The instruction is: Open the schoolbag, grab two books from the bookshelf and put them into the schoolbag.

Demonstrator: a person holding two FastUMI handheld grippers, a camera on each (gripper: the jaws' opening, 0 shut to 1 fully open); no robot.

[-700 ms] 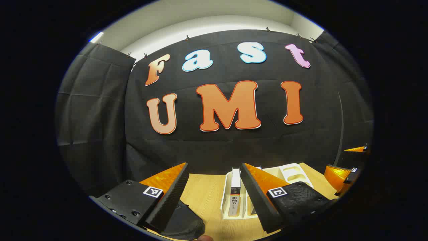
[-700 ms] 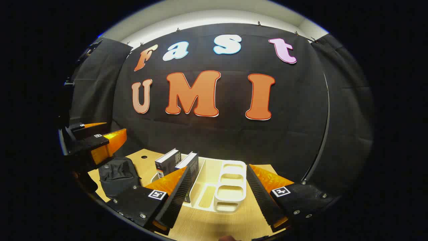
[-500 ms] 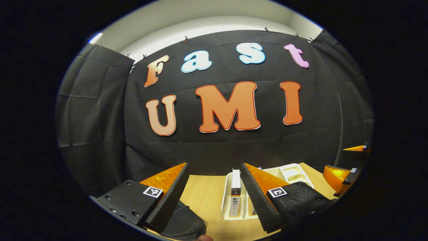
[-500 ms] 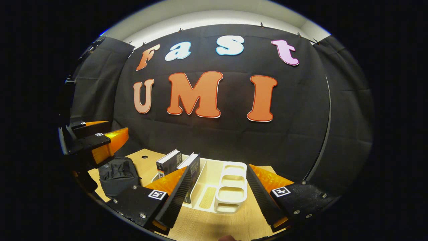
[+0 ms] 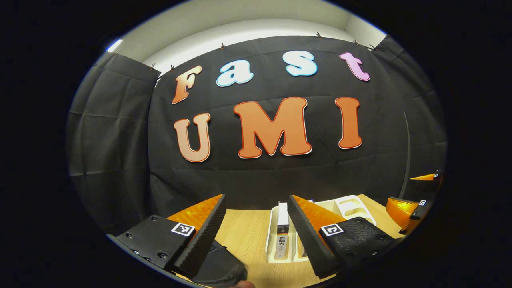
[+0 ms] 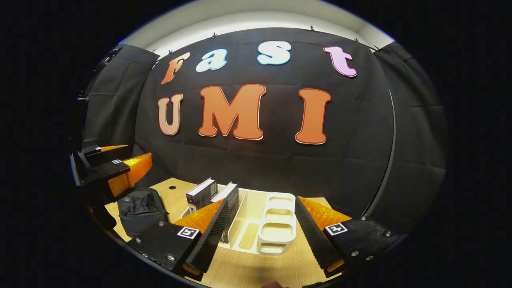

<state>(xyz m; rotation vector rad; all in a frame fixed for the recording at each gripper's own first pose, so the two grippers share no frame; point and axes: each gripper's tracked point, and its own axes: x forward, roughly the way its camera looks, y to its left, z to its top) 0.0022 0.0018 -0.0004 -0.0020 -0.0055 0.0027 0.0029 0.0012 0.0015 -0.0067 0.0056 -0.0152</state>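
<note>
Both tongs spread apart, holding nothing, raised above the table [image 6: 240, 272]. Left tongs [image 5: 256, 224]: schoolbag [image 5: 220, 268] below, seemingly still closed. Right tongs [image 6: 260, 224]: two books [image 6: 212, 194] upright in bookshelf [image 6: 276, 236] just ahead, spines reachable.

Ahead of you, black cloth [image 5: 120, 132] drapes the booth's far and side walls, clipped along its top edge. Above it runs a pale wall [image 6: 256, 18], brightly lit. Near you lies a light wooden tabletop [image 5: 248, 228] with one small dark hole [image 6: 172, 187].
</note>
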